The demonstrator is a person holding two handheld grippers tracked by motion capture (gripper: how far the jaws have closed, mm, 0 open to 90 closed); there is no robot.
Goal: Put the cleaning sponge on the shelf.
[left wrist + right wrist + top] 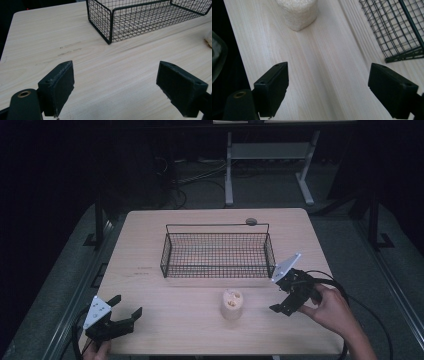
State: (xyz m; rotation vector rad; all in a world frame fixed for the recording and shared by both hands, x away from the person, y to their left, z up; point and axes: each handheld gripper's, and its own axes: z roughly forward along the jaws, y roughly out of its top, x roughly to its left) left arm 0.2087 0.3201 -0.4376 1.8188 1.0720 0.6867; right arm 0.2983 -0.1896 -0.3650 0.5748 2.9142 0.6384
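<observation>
So far, nothing has been picked up; the work looks barely begun.

Left gripper (125, 309): nearest the person's edge of the table, at the front left corner, jaws spread wide with only bare wood between them. It sits well apart from everything else and, as I judge it, has no part in the job just now.

Right gripper (280, 296): at the front right, held in the person's hand (330, 307), jaws spread apart and gripping nothing. In the right gripper view the pale thing stands ahead of the jaws, a clear stretch of table between them.

Foam-wrapped item (232, 304): a pale, stubby cylinder in white netted sleeve (fruit or a bun inside, I cannot tell which), standing upright on the table, between the two grippers and nearer the right one, just in front of the basket. Untouched.

Table (165, 320): light wood.

Wire basket (218, 270): black mesh, farther back at the middle of the table, its handle raised over the far side. Nothing lies inside it.

Done: no grasp yet, at most an approach by the right gripper.

Left to do: by my reading, close on the wrapped item, lift it over the near wall and set it down in the basket.
</observation>
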